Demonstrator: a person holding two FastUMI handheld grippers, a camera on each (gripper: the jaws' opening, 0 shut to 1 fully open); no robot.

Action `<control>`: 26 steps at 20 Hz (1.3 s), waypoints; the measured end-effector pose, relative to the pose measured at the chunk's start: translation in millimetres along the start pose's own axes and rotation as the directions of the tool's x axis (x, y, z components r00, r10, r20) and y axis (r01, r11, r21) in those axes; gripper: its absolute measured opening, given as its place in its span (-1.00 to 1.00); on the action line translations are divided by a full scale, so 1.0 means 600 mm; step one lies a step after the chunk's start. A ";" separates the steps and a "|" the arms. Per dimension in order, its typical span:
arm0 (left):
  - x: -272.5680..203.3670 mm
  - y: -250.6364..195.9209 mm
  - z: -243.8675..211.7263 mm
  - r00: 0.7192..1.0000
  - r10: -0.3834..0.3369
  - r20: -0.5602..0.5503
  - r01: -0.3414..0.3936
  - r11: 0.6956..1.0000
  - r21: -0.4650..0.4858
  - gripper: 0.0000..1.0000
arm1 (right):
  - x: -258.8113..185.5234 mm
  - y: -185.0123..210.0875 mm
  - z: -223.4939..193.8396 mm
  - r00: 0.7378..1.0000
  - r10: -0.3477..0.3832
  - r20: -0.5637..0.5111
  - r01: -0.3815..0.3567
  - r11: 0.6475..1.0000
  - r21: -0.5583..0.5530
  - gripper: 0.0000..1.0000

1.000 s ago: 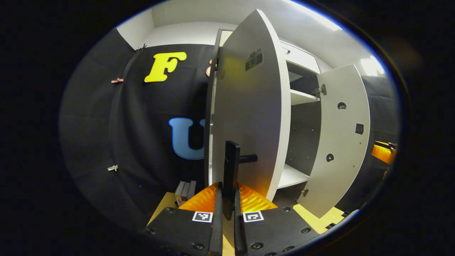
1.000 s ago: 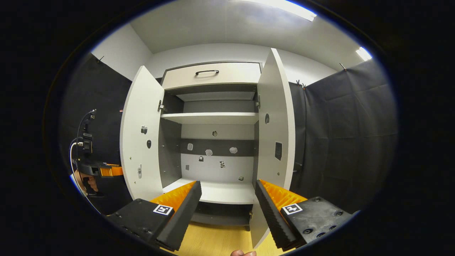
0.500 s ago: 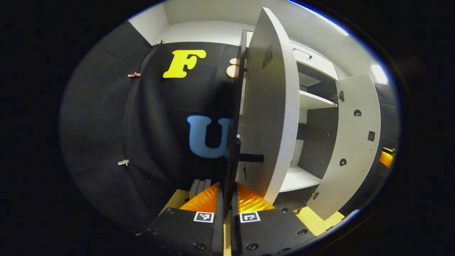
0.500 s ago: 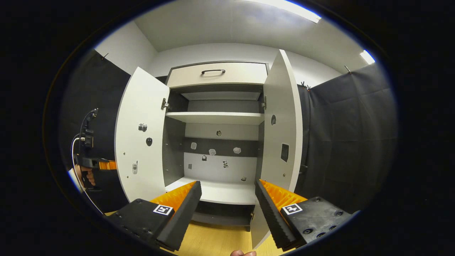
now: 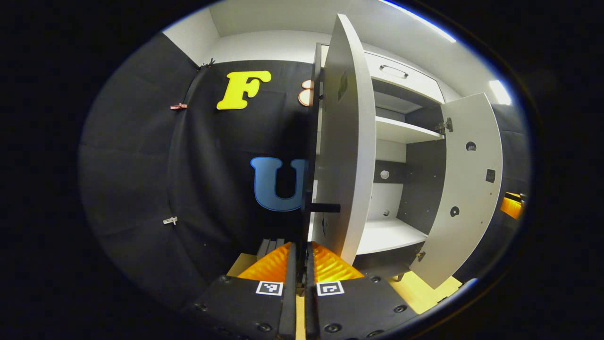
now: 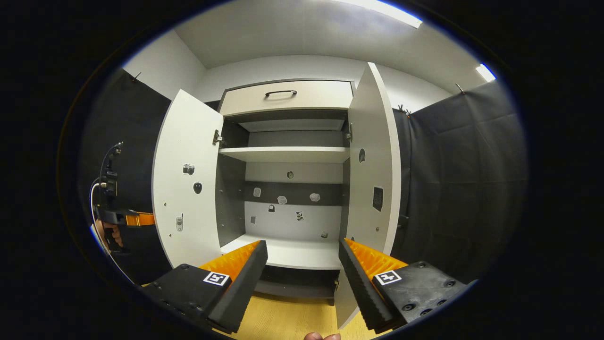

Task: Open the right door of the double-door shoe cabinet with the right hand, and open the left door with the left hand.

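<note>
The white shoe cabinet [image 6: 288, 153] stands with both doors swung out. In the left gripper view my left gripper [image 5: 300, 246] is shut on the dark vertical handle [image 5: 306, 208] of the left door [image 5: 347, 141], which I see almost edge-on. The right door [image 5: 465, 189] stands open beyond it. In the right gripper view my right gripper [image 6: 302, 274] is open and holds nothing, a short way in front of the cabinet's bottom shelf [image 6: 288, 252], between the left door [image 6: 186, 174] and the right door [image 6: 373, 160]. The left gripper [image 6: 127, 218], in a hand, shows behind the left door.
A drawer with a dark handle [image 6: 281, 93] tops the cabinet. One shelf [image 6: 283, 153] divides the inside, and small stickers dot the back panel. Black cloth walls stand close on both sides. The floor [image 6: 283, 321] is yellow wood.
The left door has swung further out with my left gripper on its handle, so more of the cabinet's inside shows. The right gripper has barely moved and stays open.
</note>
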State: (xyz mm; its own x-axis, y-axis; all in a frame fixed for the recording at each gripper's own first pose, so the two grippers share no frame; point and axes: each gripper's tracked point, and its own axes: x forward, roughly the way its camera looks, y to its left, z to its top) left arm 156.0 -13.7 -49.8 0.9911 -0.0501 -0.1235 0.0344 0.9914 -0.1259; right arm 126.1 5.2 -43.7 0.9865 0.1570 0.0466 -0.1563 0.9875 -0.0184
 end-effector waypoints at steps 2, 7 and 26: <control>-0.019 -0.004 0.006 1.000 -0.003 0.017 0.003 1.000 -0.005 -0.67 | -0.001 0.000 -0.001 1.000 0.001 -0.006 -0.001 1.000 -0.004 0.91; -0.067 -0.010 0.020 0.999 0.010 0.044 -0.012 0.999 0.038 -0.14 | -0.003 0.004 -0.005 1.000 0.009 -0.022 -0.009 1.000 0.007 0.91; -0.148 -0.096 0.044 0.993 0.041 0.113 -0.051 0.995 0.082 0.94 | 0.000 0.032 0.009 1.000 0.006 0.007 -0.007 0.999 0.049 0.91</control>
State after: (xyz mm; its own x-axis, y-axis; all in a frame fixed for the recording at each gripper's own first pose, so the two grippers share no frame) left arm 69.1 -63.1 -5.8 0.9998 0.0049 -0.0168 -0.0056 0.9993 -0.0380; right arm 122.6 24.0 -38.7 0.9851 0.1633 0.0537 -0.1651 0.9858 0.0306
